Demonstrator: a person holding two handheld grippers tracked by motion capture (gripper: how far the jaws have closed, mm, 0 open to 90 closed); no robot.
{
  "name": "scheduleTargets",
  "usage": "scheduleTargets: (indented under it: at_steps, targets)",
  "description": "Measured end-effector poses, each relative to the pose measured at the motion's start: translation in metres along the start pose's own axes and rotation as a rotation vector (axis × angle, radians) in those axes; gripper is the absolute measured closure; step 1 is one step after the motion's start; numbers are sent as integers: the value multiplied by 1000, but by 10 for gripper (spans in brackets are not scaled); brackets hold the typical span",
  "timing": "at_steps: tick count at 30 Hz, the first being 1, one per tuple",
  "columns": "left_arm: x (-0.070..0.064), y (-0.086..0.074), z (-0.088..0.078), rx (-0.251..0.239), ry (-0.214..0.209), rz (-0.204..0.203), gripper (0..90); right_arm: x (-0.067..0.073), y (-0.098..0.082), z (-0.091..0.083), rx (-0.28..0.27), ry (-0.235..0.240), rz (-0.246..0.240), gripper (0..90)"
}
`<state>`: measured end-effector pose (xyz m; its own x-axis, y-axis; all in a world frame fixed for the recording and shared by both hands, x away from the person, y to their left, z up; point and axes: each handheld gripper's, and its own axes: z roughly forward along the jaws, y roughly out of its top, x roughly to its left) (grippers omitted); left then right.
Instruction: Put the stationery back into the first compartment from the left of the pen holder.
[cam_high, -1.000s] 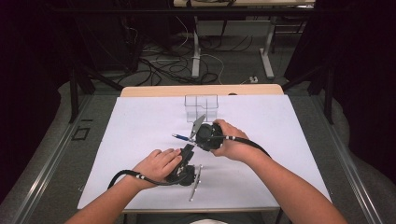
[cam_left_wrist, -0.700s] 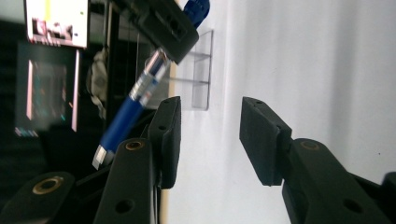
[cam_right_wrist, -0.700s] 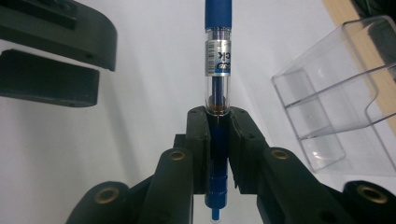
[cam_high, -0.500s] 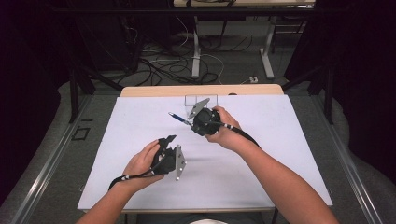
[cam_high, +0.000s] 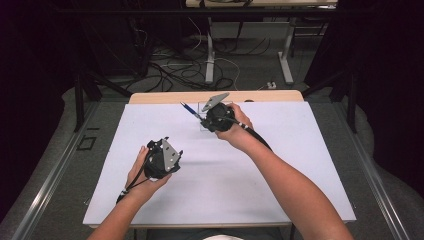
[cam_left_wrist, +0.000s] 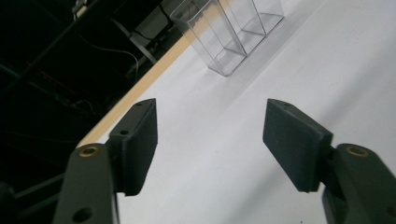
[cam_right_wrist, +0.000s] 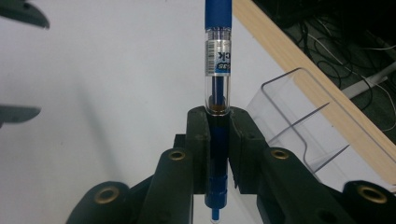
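Right tool (cam_right_wrist: 218, 140) now lifted rearward, clamping blue pen (cam_right_wrist: 218, 56) (left tool (cam_left_wrist: 210, 140) wide, empty)

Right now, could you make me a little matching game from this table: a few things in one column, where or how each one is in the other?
Things:
1. pen
2. clear holder
3. left gripper
4. right gripper

States:
A. jaws apart, nothing between them
B. standing at the table's far edge
C. blue, clamped upright between jaws
D. jaws shut on something

Pairs: 1-C, 2-B, 3-A, 4-D
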<state>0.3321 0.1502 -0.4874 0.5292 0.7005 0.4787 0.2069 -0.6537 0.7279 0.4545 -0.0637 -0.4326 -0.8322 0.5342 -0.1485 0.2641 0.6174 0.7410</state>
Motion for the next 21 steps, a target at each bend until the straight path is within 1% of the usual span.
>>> scheduleTargets:
  at_steps: [1, 2, 4, 6, 9, 10, 11, 12, 15, 16, 17, 18, 19, 20, 21]
  targets:
    - [1, -1, 0, -12, 1, -16, 341, -2, 1, 1, -19, -11, 8, 798]
    - [3, -2, 0, -10, -7, -25, 327, -5, 1, 2, -28, -24, 10, 798]
    - [6, -4, 0, -2, -27, -60, 305, -10, 2, 4, -64, -25, 38, 798]
    - [8, -6, 1, 8, -33, -104, 289, -16, 3, 6, -85, -37, 55, 798]
    - [11, -10, 2, 13, -58, -180, 273, -22, 5, 10, -123, -59, 84, 798]
    - [12, -11, 3, 16, -68, -199, 264, -23, 6, 11, -136, -66, 94, 798]
    - [13, -12, 4, 17, -74, -218, 253, -25, 7, 12, -137, -69, 100, 798]
    - [14, -13, 4, 20, -81, -233, 233, -26, 8, 14, -163, -78, 115, 798]
    - [17, -16, 5, 12, -96, -265, 180, -30, 12, 20, -207, -97, 146, 798]
    - [17, -16, 5, 10, -101, -281, 165, -32, 13, 21, -205, -97, 153, 798]
    - [18, -17, 6, 6, -106, -290, 160, -33, 14, 25, -226, -106, 158, 797]
    - [19, -18, 6, 8, -107, -290, 157, -34, 14, 28, -243, -114, 166, 798]
    - [19, -18, 6, 5, -109, -298, 149, -34, 15, 30, -238, -121, 168, 798]
    - [20, -19, 6, 1, -111, -305, 130, -35, 16, 33, -259, -131, 169, 797]
    - [20, -20, 6, -2, -110, -313, 107, -36, 16, 36, -262, -138, 167, 797]
